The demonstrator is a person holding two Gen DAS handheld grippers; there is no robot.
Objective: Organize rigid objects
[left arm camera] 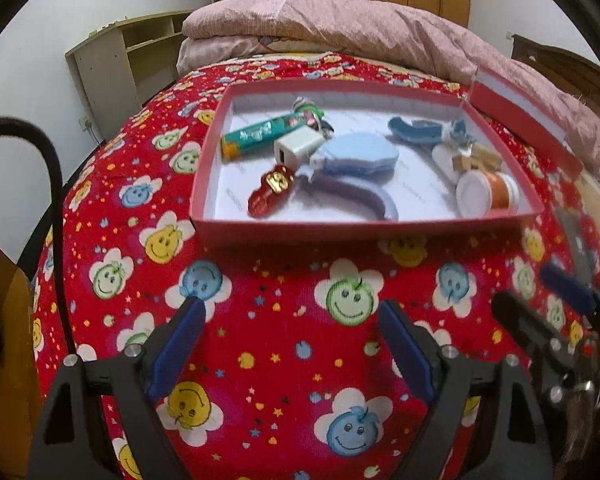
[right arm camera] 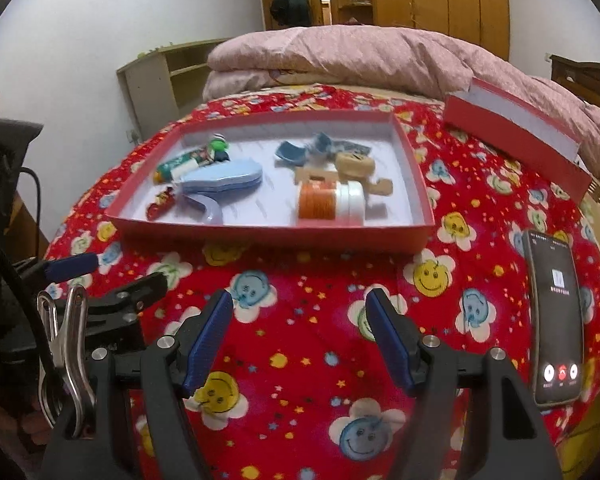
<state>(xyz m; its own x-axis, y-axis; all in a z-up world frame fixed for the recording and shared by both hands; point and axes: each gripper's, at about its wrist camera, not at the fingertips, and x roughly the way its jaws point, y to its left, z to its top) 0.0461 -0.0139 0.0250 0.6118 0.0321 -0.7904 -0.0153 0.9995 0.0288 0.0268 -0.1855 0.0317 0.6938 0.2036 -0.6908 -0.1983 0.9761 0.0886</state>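
Grippers short of the red tray, both empty, jaws apart.

From the left gripper [left arm camera: 290,326] the red tray [left arm camera: 364,236] of small rigid things lies at twelve o'clock across bare bedspread, long axis running nine to three. From the right gripper [right arm camera: 300,320] the same tray sits at about eleven; the orange-and-white bottle [right arm camera: 330,202], lying on its side with its axis nine to three, looks nearer this hand, the toothpaste tube [left arm camera: 260,136] nearer the left.

A red bedsheet [right arm camera: 300,344] printed with smiley-face flowers covers the bed, a folded pink quilt [right arm camera: 340,56] lies at its far end, a lit phone [right arm camera: 556,320] rests on the sheet, and an empty wooden shelf [left arm camera: 120,60] stands against the white wall.
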